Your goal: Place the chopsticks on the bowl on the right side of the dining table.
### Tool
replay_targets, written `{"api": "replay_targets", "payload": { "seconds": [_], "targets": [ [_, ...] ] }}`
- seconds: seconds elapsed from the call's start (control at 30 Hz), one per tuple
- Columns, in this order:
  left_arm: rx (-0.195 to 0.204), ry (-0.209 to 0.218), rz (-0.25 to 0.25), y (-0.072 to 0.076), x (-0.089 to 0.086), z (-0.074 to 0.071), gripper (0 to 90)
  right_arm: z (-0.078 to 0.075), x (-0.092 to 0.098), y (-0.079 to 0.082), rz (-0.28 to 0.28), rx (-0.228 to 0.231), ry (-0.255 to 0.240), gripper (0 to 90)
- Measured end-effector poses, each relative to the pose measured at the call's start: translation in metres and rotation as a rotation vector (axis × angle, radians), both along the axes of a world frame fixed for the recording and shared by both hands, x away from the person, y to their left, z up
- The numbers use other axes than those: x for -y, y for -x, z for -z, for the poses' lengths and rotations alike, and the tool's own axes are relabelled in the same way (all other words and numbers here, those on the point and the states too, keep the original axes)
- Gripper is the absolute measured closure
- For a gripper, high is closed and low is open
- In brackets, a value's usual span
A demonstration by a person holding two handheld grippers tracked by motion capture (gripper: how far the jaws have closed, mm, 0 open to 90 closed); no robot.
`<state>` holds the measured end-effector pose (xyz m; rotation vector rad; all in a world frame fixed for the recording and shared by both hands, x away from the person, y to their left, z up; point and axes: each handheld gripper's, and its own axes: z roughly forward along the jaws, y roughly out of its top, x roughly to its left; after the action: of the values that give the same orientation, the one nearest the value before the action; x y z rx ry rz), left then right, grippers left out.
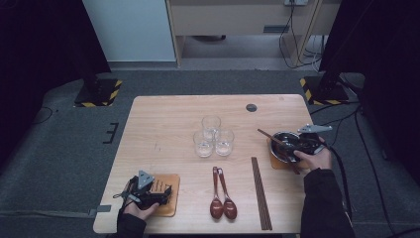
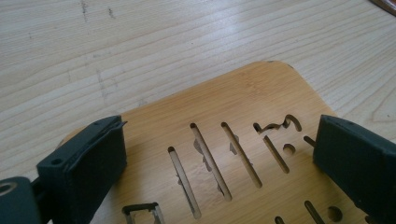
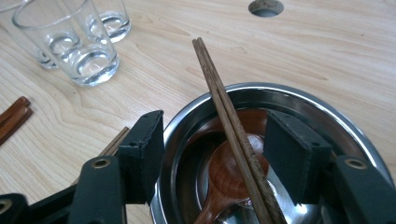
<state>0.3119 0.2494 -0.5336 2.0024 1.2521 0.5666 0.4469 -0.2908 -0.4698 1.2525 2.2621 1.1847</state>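
Note:
A steel bowl (image 1: 283,141) (image 3: 303,93) stands at the table's right on an orange mat (image 1: 275,161). A brown wooden spoon (image 3: 229,172) lies in it, and a pair of dark chopsticks (image 1: 270,137) (image 3: 210,74) rests across its rim. My right gripper (image 1: 302,144) (image 3: 215,123) is open over the bowl's near side, one jaw outside the rim and one inside. The chopsticks run between the jaws, clear of both pads. At the front left my left gripper (image 1: 161,191) (image 2: 222,135) hovers open just above a slotted bamboo mat (image 1: 173,203) (image 2: 243,93).
Three empty glasses (image 1: 212,136) (image 3: 79,46) cluster mid-table. Two wooden spoons (image 1: 223,198) lie near the front edge, with a second pair of chopsticks (image 1: 261,193) (image 3: 14,116) to their right. A round cable hole (image 1: 251,107) sits near the far edge.

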Motion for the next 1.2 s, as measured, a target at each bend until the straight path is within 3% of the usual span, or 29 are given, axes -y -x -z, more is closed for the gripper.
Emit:
{"api": "replay_targets", "payload": {
  "seconds": [0.27, 0.53, 0.67, 0.9, 1.2],
  "targets": [
    [0.000, 0.000, 0.000, 0.000, 0.000, 0.000, 1.7, -0.009, 0.002, 0.013, 0.030, 0.040, -0.013, 43.1],
    [0.000, 0.000, 0.000, 0.000, 0.000, 0.000, 1.8, -0.013, 0.013, 0.030, 0.079, 0.053, -0.047, 49.0],
    [0.000, 0.000, 0.000, 0.000, 0.000, 0.000, 1.8, -0.013, 0.020, 0.038, 0.114, 0.057, -0.040, 53.4],
    [0.000, 0.000, 0.000, 0.000, 0.000, 0.000, 1.8, -0.005, 0.023, 0.048, 0.134, 0.012, 0.000, 60.3],
    [0.000, 0.000, 0.000, 0.000, 0.000, 0.000, 1.7, -0.001, 0.025, 0.054, 0.148, -0.040, 0.013, 67.5]
  ]
}}
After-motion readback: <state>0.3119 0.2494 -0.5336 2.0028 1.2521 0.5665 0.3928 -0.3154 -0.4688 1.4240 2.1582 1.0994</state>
